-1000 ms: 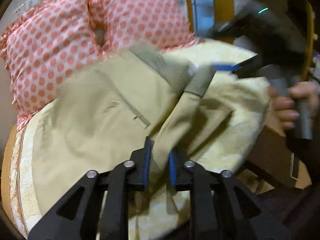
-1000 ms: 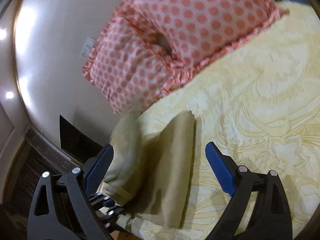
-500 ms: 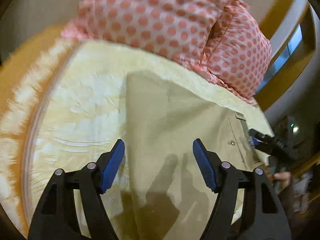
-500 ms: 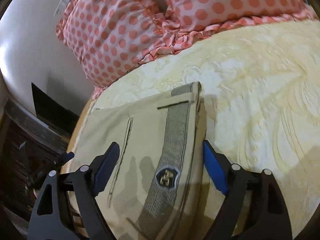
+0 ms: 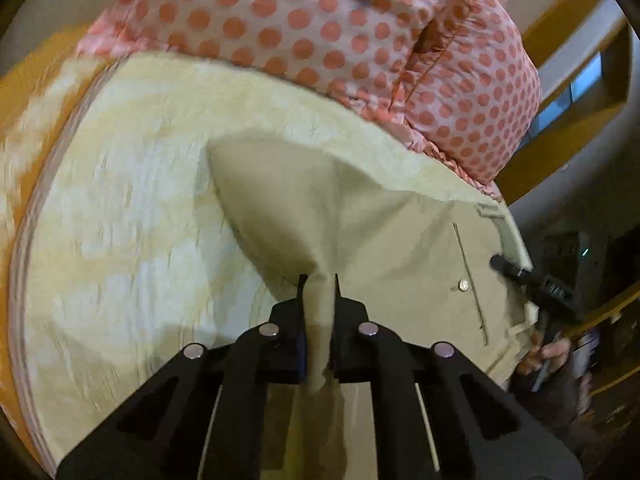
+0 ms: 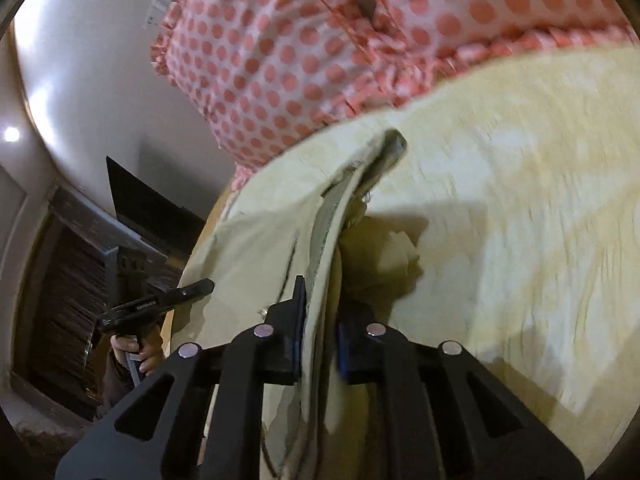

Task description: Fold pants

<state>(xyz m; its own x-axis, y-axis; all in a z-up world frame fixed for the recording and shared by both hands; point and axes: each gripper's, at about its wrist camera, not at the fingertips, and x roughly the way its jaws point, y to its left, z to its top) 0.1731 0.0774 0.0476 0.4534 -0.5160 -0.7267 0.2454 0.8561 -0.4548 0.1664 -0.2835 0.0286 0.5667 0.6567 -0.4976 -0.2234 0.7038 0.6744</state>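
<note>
On the quilted bedspread (image 5: 120, 220), both grippers pinch smooth khaki pants (image 5: 400, 240).

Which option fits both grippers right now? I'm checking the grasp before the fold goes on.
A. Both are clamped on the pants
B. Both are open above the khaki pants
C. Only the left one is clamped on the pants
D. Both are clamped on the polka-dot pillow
A: the left gripper and the right gripper each have their jaws closed on a pinched ridge of the khaki cotton pants, which lie on the pale yellow bedspread.
</note>
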